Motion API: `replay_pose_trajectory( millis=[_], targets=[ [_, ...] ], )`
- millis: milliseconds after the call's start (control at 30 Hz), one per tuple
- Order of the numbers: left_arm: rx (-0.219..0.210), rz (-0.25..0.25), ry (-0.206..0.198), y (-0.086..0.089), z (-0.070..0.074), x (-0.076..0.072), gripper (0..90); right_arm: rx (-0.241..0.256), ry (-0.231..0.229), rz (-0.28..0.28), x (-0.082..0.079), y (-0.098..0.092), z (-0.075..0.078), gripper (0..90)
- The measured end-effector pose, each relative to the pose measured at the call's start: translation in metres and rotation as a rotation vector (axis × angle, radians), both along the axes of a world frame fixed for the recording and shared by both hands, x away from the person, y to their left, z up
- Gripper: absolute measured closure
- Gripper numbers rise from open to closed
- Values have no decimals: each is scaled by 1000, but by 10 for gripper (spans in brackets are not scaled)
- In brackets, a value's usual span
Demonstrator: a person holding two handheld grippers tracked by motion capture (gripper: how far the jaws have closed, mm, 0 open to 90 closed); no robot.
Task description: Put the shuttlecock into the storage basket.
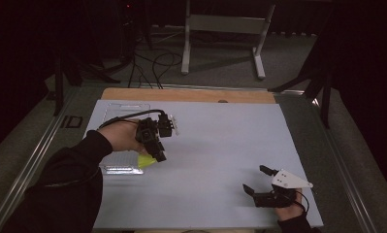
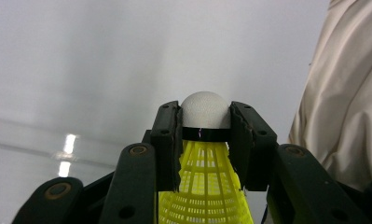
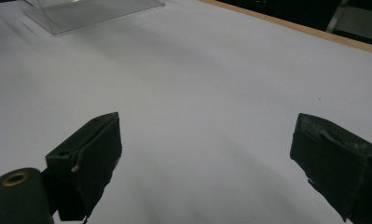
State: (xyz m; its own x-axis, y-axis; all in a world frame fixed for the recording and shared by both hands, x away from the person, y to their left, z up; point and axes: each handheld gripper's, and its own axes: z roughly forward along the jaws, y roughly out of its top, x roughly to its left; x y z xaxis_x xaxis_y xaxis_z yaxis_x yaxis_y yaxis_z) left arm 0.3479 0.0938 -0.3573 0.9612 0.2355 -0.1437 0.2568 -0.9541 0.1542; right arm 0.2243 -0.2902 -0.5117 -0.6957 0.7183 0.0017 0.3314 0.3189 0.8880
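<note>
A shuttlecock point(image 2: 205, 108) with a white cork head and a yellow plastic skirt sits between the jaws of my left gripper point(image 2: 204, 122), which is shut on the black band under the cork. From above, the left gripper point(image 1: 154, 153) hovers over the near corner of a clear plastic box point(image 1: 121, 112), and the yellow skirt point(image 1: 144, 161) pokes out below it. My right gripper point(image 1: 255, 178) rests low near the front right of the white table sheet point(image 1: 215, 145), open with nothing between its fingers point(image 3: 97, 154).
The clear box point(image 3: 86, 11) lies at the left of the sheet. A wooden table edge point(image 1: 191, 94) runs along the far side. Pale beige cloth point(image 2: 347, 107) hangs at the right of the left gripper view. Cables and a metal stand point(image 1: 225, 24) are on the floor beyond.
</note>
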Motion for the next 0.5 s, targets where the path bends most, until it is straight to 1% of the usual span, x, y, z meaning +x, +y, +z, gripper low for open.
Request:
replay_pose_trajectory(
  millis=[67, 167, 300, 367, 433, 467, 500],
  targets=[
    [-5, 10, -8, 6, 2, 2, 656, 0, 1, 1, 0, 0, 0, 91],
    [-10, 19, -7, 16, 3, 4, 656, 0, 3, 2, 0, 0, 0, 91],
    [-7, 26, -2, 30, 3, 6, 656, 1, 3, 2, 0, 0, -1, 91],
    [-15, 27, -3, 38, 4, 6, 656, 2, 5, 2, 0, 0, -1, 91],
    [-14, 21, -8, 46, 4, 7, 655, -2, 6, 1, 0, 1, -1, 91],
    [-12, 26, -7, 49, 4, 7, 656, -1, 7, 0, 1, 1, -1, 91],
    [-5, 32, -15, 52, 4, 7, 655, 0, 9, 0, 1, 0, -1, 91]
  ],
)
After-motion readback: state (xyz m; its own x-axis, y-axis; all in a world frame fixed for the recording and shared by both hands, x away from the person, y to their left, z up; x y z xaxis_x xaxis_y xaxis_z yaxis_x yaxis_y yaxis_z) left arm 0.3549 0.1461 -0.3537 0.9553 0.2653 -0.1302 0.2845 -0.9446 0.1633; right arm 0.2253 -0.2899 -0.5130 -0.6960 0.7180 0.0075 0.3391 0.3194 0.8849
